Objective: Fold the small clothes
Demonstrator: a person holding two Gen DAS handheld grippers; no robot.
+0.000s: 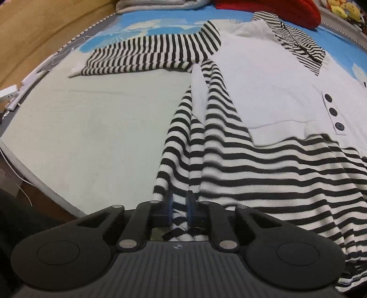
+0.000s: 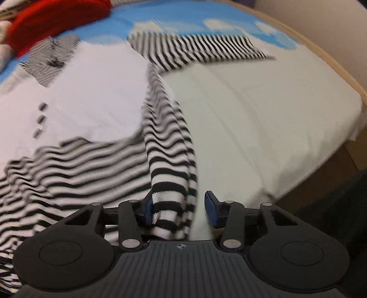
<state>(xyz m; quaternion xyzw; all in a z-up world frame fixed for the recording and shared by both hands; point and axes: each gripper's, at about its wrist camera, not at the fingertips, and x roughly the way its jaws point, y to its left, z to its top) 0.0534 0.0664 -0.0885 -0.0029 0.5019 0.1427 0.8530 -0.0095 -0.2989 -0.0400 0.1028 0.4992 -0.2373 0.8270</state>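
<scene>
A white top with black-and-white striped sleeves, collar and lower half [image 1: 263, 91] lies spread face up on the bed, with three dark buttons [image 1: 332, 111] on its front. In the left wrist view, my left gripper [image 1: 179, 201] is shut on a gathered fold of the striped hem at the top's left side. One striped sleeve [image 1: 149, 55] stretches out to the left. In the blurred right wrist view, the top [image 2: 96, 91] has its striped side edge between the jaws of my right gripper [image 2: 179, 201]. The left pad touches the cloth and the right pad stands clear of it.
The bed cover [image 1: 91, 128] is pale with a blue cloud print at the far end. A red garment [image 1: 275, 9] and folded grey cloth [image 1: 160, 5] lie at the head. White plugs and cables [image 1: 9, 91] sit by the left edge. The bed's right edge [image 2: 344, 128] drops off.
</scene>
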